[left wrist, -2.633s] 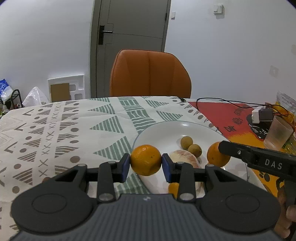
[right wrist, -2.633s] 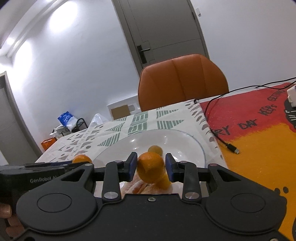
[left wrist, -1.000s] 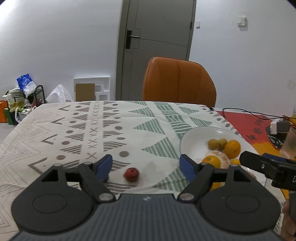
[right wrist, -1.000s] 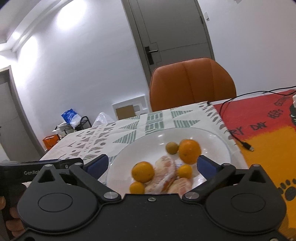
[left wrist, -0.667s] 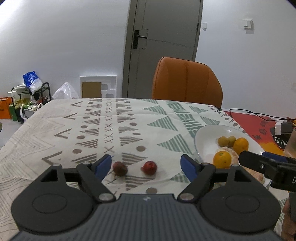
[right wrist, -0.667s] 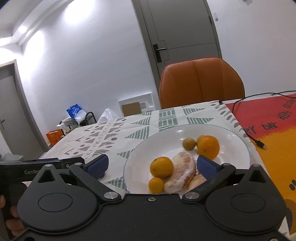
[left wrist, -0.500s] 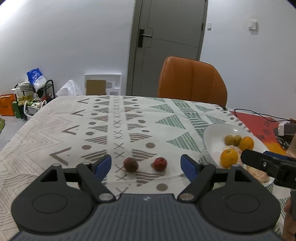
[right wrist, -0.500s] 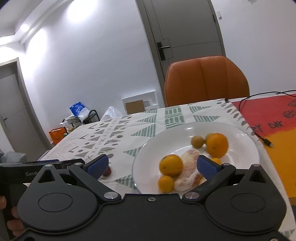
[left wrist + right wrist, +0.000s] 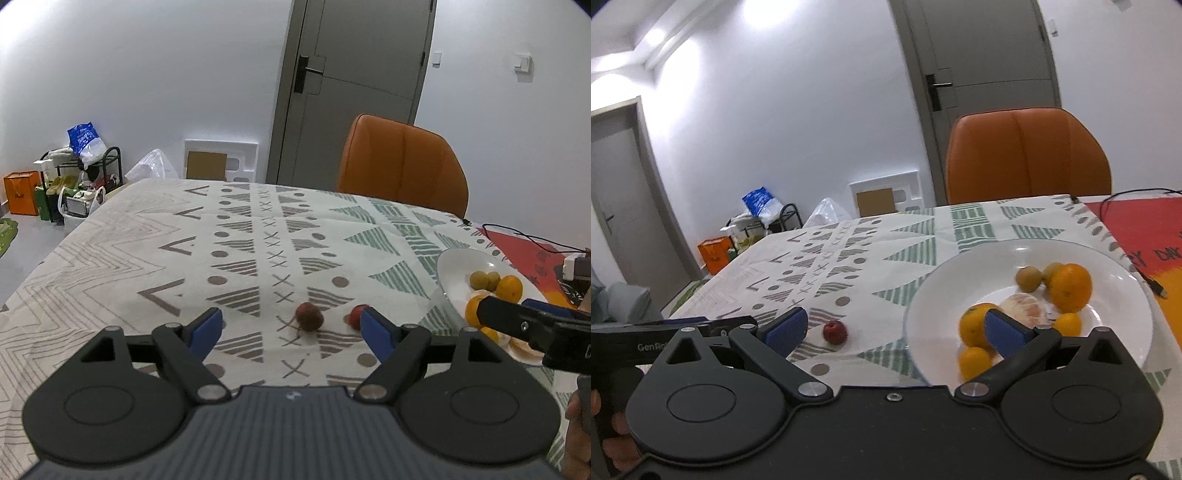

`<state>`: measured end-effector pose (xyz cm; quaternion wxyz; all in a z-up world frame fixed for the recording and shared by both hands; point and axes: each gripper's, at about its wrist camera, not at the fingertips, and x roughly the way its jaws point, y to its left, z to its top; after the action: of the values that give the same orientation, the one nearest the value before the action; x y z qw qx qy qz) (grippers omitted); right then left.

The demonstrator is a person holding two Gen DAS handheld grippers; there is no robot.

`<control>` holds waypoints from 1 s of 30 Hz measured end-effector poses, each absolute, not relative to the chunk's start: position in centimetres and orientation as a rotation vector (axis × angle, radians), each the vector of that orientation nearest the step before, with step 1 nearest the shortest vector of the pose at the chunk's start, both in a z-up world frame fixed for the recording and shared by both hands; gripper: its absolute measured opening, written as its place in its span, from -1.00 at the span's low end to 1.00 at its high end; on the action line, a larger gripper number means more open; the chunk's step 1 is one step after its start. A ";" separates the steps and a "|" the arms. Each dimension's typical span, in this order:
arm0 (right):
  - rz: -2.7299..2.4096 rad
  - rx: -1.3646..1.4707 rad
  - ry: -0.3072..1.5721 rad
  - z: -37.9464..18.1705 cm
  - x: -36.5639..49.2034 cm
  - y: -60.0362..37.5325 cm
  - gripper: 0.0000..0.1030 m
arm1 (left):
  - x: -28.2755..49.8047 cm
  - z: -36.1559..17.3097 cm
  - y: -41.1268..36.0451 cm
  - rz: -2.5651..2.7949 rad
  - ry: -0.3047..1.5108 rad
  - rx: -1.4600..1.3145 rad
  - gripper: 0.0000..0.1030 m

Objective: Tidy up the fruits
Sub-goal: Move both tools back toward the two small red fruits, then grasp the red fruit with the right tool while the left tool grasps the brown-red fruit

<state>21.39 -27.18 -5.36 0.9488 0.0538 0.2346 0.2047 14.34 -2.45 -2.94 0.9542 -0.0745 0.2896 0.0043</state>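
Note:
A white plate (image 9: 1115,266) holds several oranges (image 9: 1069,282), a peeled citrus (image 9: 1023,308) and small brown fruits (image 9: 1028,277). It also shows at the right of the left wrist view (image 9: 456,266). Two small red fruits lie on the patterned cloth left of the plate: a darker one (image 9: 309,316) and a brighter one (image 9: 356,314), half hidden by my left finger. One red fruit (image 9: 835,332) shows in the right wrist view. My left gripper (image 9: 291,328) is open and empty above the darker fruit. My right gripper (image 9: 892,330) is open and empty by the plate's left rim.
An orange chair (image 9: 402,166) stands at the table's far side. A red and orange mat (image 9: 1145,229) with a black cable (image 9: 1148,282) lies right of the plate. Bags and a rack (image 9: 74,173) stand on the floor at the left.
Both grippers let go of their oranges onto the plate and opened. Both then drew back and swung left, so the two red fruits came into view.

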 end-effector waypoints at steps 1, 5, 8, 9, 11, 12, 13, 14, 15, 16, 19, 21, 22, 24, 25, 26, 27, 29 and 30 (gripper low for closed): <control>0.422 0.103 0.477 -5.4 21.3 -26.9 1.00 | 14.3 -3.0 -2.2 0.013 0.593 -0.151 0.56; 0.451 0.100 0.481 -5.4 21.2 -25.9 1.00 | 14.1 -3.1 -1.6 0.032 0.601 -0.155 0.56; 0.465 0.092 0.483 -5.3 21.1 -25.2 1.00 | 14.0 -3.1 -1.3 0.039 0.601 -0.157 0.56; 0.471 0.089 0.483 -5.3 21.1 -24.9 1.00 | 14.0 -3.1 -1.2 0.040 0.602 -0.158 0.56; 0.480 0.085 0.481 -5.3 21.0 -24.7 1.00 | 14.0 -3.2 -1.1 0.040 0.605 -0.160 0.56; 0.484 0.080 0.479 -5.3 21.0 -24.5 1.00 | 14.1 -3.2 -1.1 0.039 0.606 -0.159 0.56; 0.487 0.077 0.478 -5.4 20.9 -24.3 1.00 | 14.1 -3.2 -1.0 0.037 0.606 -0.157 0.56; 0.490 0.073 0.479 -5.4 20.9 -24.2 0.99 | 14.1 -3.2 -1.0 0.035 0.606 -0.154 0.56; 0.493 0.069 0.481 -5.5 20.9 -24.0 0.98 | 14.0 -3.2 -1.0 0.033 0.606 -0.152 0.56; 0.495 0.067 0.483 -5.6 21.1 -23.9 0.97 | 14.0 -3.2 -0.9 0.032 0.606 -0.151 0.56; 0.499 0.061 0.488 -5.7 21.2 -23.6 0.87 | 14.1 -3.3 -0.8 0.029 0.606 -0.150 0.56; 0.505 0.059 0.492 -5.7 21.4 -23.4 0.82 | 14.1 -3.3 -0.7 0.031 0.607 -0.150 0.56; 0.506 0.058 0.494 -5.8 21.4 -23.3 0.78 | 14.0 -3.3 -0.7 0.033 0.606 -0.151 0.56; 0.510 0.058 0.497 -5.9 21.5 -23.2 0.70 | 14.1 -3.4 -0.5 0.039 0.605 -0.151 0.56; 0.513 0.058 0.500 -5.9 21.6 -23.2 0.65 | 14.1 -3.4 -0.4 0.041 0.604 -0.151 0.56; 0.517 0.057 0.501 -5.9 21.5 -23.0 0.61 | 14.1 -3.5 -0.4 0.042 0.603 -0.151 0.56; 0.522 0.056 0.502 -5.9 21.6 -23.0 0.60 | 14.2 -3.5 -0.4 0.041 0.601 -0.150 0.55; 0.529 0.053 0.500 -5.9 21.7 -22.8 0.53 | 14.2 -3.5 -0.4 0.036 0.596 -0.152 0.55; 0.534 0.048 0.501 -5.9 21.7 -22.7 0.52 | 14.3 -3.5 -0.4 0.033 0.596 -0.153 0.53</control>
<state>21.70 -22.69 -5.91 0.9335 0.0235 0.2448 0.2611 14.30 -0.38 -3.53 0.9529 -0.0754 0.2932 0.0162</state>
